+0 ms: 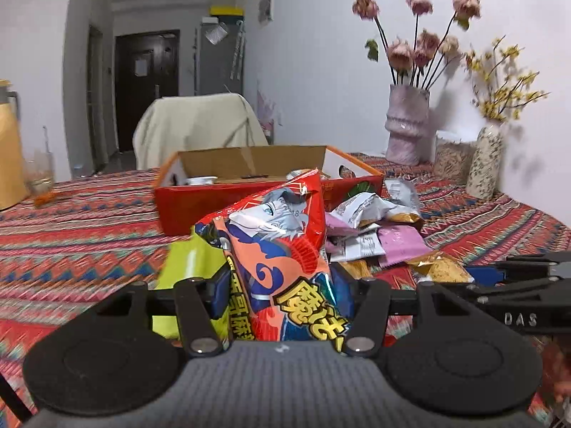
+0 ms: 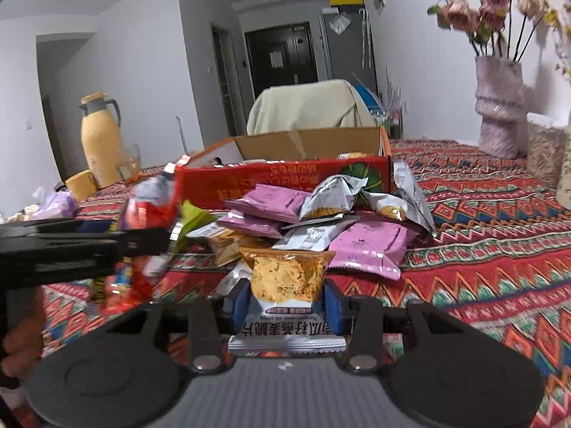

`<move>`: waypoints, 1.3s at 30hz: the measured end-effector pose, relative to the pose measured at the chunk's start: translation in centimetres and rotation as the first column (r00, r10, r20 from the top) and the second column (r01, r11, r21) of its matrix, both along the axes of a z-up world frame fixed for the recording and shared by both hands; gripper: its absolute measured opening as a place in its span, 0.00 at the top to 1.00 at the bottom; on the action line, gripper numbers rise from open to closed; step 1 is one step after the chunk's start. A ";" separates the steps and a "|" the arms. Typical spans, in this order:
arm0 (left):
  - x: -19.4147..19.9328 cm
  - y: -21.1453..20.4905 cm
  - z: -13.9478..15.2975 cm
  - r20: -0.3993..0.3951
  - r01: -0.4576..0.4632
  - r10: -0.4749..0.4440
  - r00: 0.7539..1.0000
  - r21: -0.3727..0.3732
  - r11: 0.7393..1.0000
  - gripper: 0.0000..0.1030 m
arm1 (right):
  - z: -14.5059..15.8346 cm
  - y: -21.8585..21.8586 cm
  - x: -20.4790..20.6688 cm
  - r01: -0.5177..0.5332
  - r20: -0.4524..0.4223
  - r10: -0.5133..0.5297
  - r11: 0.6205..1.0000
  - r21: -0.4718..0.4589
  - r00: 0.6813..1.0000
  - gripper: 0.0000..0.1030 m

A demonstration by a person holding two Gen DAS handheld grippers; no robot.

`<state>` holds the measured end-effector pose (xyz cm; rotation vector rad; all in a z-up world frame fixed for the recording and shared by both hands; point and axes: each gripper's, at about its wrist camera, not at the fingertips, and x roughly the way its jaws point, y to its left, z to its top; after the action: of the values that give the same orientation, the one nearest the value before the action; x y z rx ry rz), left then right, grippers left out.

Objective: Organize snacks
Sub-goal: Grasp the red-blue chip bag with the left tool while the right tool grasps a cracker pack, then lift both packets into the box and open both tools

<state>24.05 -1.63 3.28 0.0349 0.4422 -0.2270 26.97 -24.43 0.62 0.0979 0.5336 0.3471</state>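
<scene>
Left gripper [image 1: 282, 296] clamps red and green packets [image 1: 282, 249], right gripper [image 2: 285, 303] grips my oat-crisp packet [image 2: 287, 281]; slick foil could slip short of centre-frame box [image 2: 282, 178].

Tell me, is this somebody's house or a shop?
Most likely a home's dining area: a table with a patterned cloth, a vase of dried flowers, a fridge by the front door, and a thermos jug.
</scene>
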 end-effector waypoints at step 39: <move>-6.9 6.1 3.4 0.109 -0.056 0.062 0.992 -0.057 0.997 0.45 | 2.5 -0.3 -8.7 0.012 0.076 -0.014 0.999 0.033 0.997 0.59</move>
<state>17.18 4.46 6.65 -0.0180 0.3262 -0.1774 18.32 -24.77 3.13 0.1195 0.4516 0.3456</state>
